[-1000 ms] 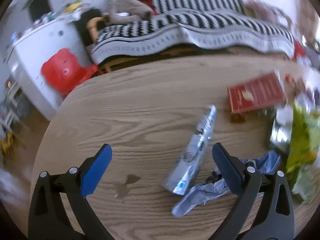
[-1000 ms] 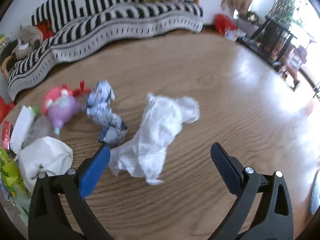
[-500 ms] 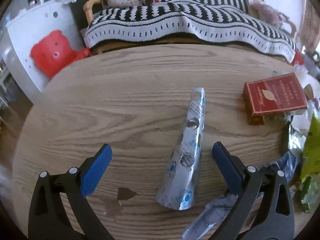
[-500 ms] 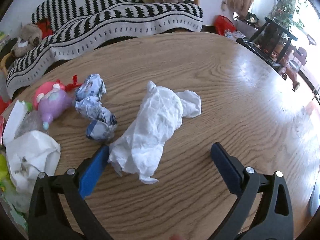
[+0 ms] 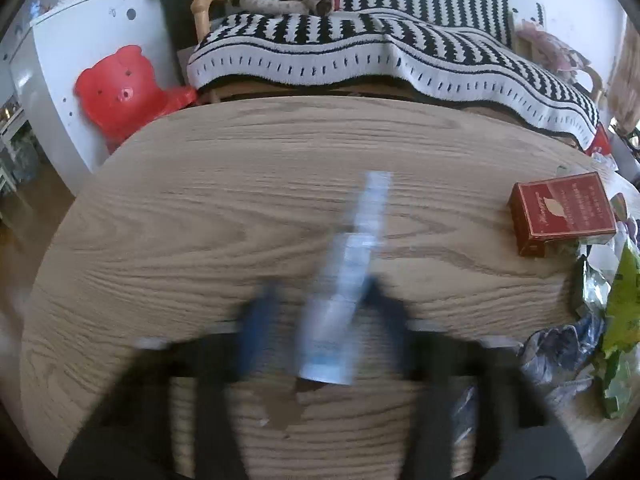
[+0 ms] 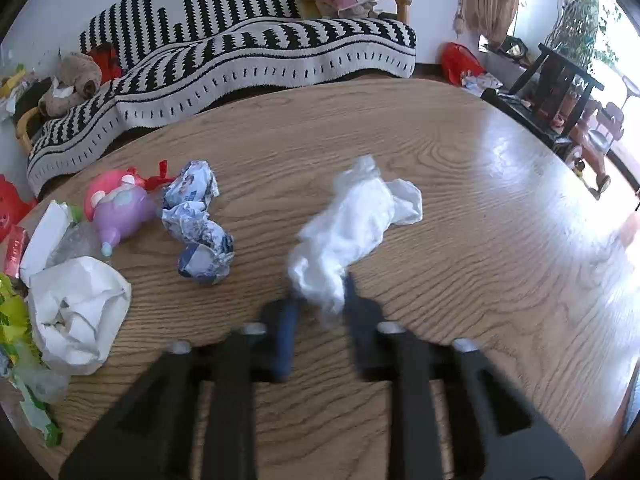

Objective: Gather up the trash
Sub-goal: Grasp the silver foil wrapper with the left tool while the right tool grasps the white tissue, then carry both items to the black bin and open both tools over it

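- The left tongs (image 5: 316, 312) were closing, blurred, with the silver foil wrapper (image 5: 348, 276) between the blue pads; the right pad lay against it, the left pad looked just apart.
- The right tongs (image 6: 316, 312) were closing around the near end of the crumpled white tissue (image 6: 352, 232), pads pressing it.
- Only the left view showed the red box (image 5: 560, 212) on the desk (image 5: 200, 220), beside a heap of wrappers (image 5: 592, 312).
- Only the right view showed a crumpled blue-white wrapper (image 6: 196, 224), a pink-purple toy (image 6: 118, 210) and a white paper wad (image 6: 76, 312) left of the tissue.
- A striped sofa (image 6: 256, 56) stood behind the desk.
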